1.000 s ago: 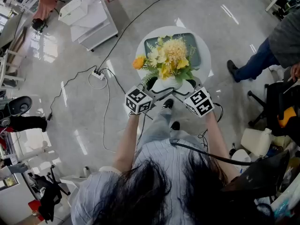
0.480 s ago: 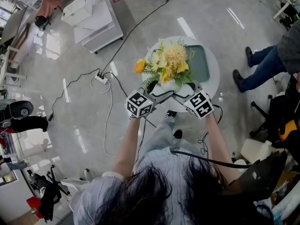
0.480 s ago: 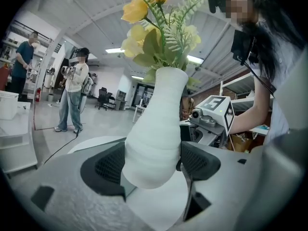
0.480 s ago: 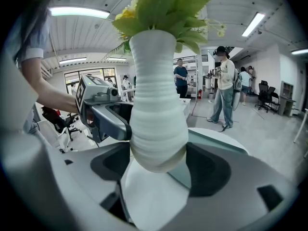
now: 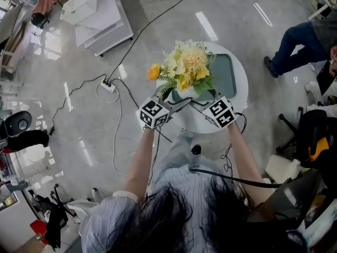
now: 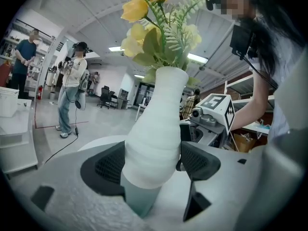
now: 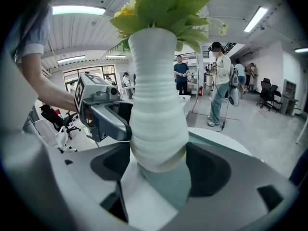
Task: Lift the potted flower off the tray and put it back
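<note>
The potted flower is a white ribbed vase (image 5: 187, 93) with yellow blooms (image 5: 185, 66). I hold it over the near left part of a round white table (image 5: 239, 103), beside the green tray (image 5: 226, 74). My left gripper (image 5: 178, 102) and right gripper (image 5: 200, 102) are each shut on the vase body from opposite sides. In the left gripper view the vase (image 6: 156, 124) is pinched by the left gripper (image 6: 151, 165). In the right gripper view the right gripper (image 7: 159, 170) clamps the vase (image 7: 156, 124), with green tray (image 7: 211, 141) showing beneath. Whether the base touches the tray I cannot tell.
A power strip (image 5: 109, 84) and cables lie on the floor to the left. A white cabinet (image 5: 95, 17) stands at the back left. A person's legs (image 5: 295, 44) are close to the table's right, with an office chair (image 5: 310, 136) nearby.
Both grippers keep their hold on the vase. The bouquet now sits further left of the tray in the head view. The person at the right has stepped further back.
</note>
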### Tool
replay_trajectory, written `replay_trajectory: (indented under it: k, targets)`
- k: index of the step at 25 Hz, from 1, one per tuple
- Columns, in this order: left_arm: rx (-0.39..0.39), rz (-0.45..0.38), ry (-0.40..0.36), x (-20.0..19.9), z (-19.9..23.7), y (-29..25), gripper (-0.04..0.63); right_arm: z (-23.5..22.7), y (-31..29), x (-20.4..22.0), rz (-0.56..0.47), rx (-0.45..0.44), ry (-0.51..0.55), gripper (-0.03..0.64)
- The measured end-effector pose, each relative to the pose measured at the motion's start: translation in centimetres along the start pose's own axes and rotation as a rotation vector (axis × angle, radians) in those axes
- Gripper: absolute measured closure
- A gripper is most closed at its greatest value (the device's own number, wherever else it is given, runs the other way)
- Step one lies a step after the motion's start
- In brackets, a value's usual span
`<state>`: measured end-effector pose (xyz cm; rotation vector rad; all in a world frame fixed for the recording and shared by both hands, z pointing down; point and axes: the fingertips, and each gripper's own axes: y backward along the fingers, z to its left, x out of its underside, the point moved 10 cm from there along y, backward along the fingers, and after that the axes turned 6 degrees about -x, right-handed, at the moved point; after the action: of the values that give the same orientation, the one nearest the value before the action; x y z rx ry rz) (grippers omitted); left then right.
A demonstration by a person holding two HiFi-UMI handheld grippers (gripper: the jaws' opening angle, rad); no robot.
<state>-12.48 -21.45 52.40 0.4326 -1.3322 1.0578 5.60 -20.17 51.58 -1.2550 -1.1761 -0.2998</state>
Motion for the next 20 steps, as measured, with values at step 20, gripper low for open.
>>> replay_trajectory:
  k: [20]
  targets:
    - [0.020, 0.058, -0.046, 2.4, 6.7, -6.7, 0.244, -7.2, -5.5, 2.0, 0.067, 0.027, -0.050, 0.267]
